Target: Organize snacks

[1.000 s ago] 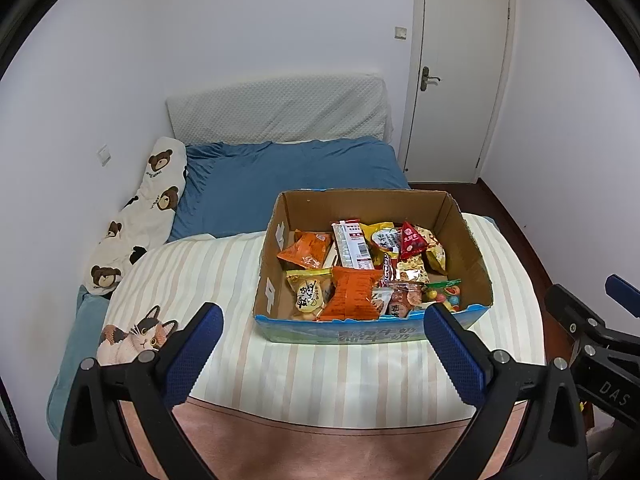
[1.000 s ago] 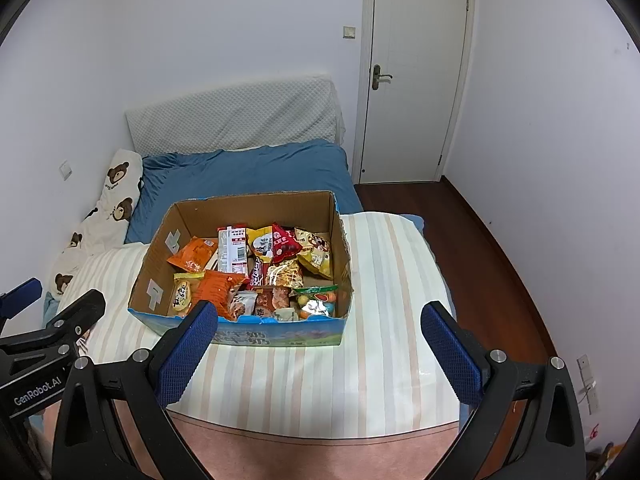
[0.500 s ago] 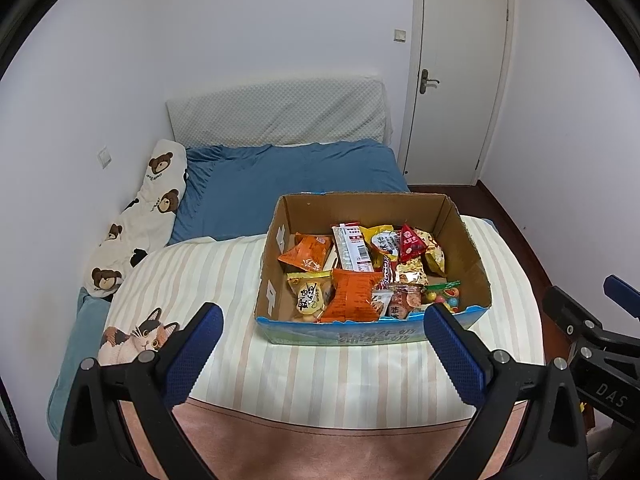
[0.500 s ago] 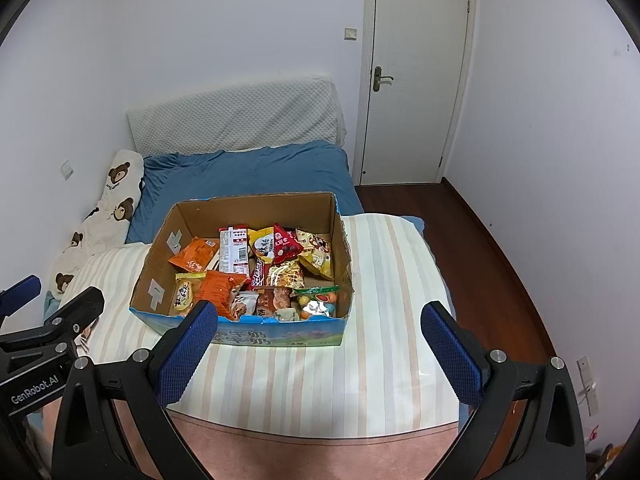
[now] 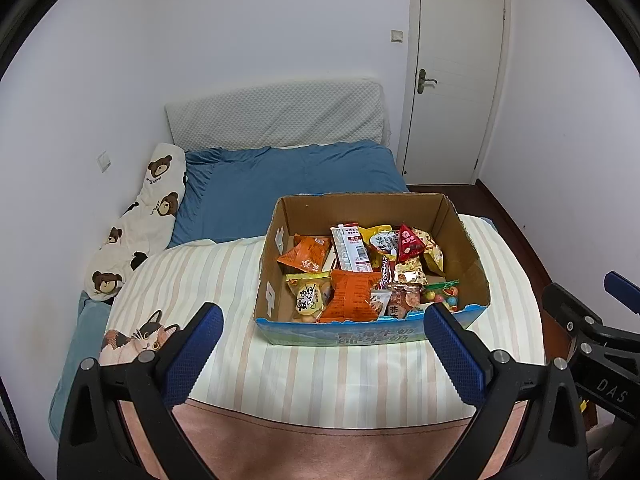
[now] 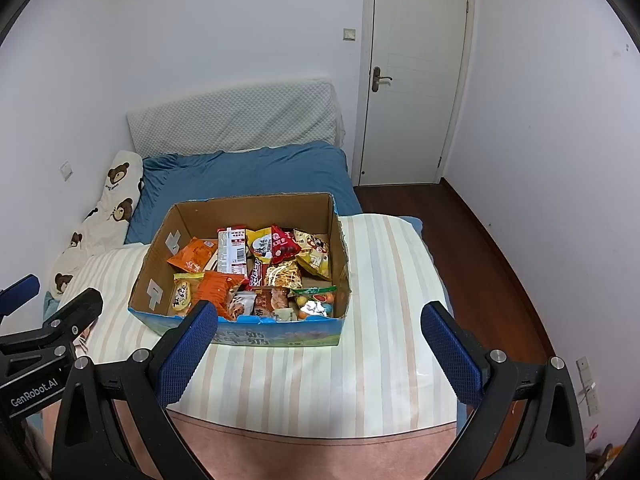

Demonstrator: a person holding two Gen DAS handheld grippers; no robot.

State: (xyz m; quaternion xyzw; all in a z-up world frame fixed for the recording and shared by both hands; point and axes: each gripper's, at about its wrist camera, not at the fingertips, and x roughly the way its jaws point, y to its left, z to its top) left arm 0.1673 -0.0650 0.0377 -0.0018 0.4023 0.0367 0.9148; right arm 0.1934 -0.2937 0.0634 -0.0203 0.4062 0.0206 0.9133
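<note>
A cardboard box [image 5: 464, 236] sits on a striped blanket [image 5: 320, 368] that covers the near part of a bed. In the left wrist view the box is right of centre; in the right wrist view it [image 6: 338, 240] is left of centre. Its top is open and its front wall is printed blue.

The snacks lie loose inside the box, overlapping one another. Contents visible in the left wrist view:
- an orange packet [image 5: 308, 254] at the box's upper left
- a larger orange packet [image 5: 352, 294] at the lower middle
- a yellow packet [image 5: 308, 296] at the lower left
- a red triangular packet [image 5: 410, 242] at the upper right
- a red-and-white carton [image 5: 350, 246] between the orange and red packets
- a bag of coloured sweets [image 5: 442, 296] at the lower right

The left gripper [image 5: 322, 354] occupies the bottom of its own frame. Its blue-padded fingers [image 5: 194, 354] are spread wide and grasp nothing. The right gripper [image 6: 320, 354] is likewise spread wide with nothing between its fingers [image 6: 450, 354]. Both grippers hang above the near edge of the blanket, apart from the box. Each gripper shows at the edge of the other's view.

Beyond the box lie a blue sheet [image 5: 288, 176], a bear-print pillow [image 5: 152, 208] at the left wall, and a white door [image 5: 456, 76] at the upper right
</note>
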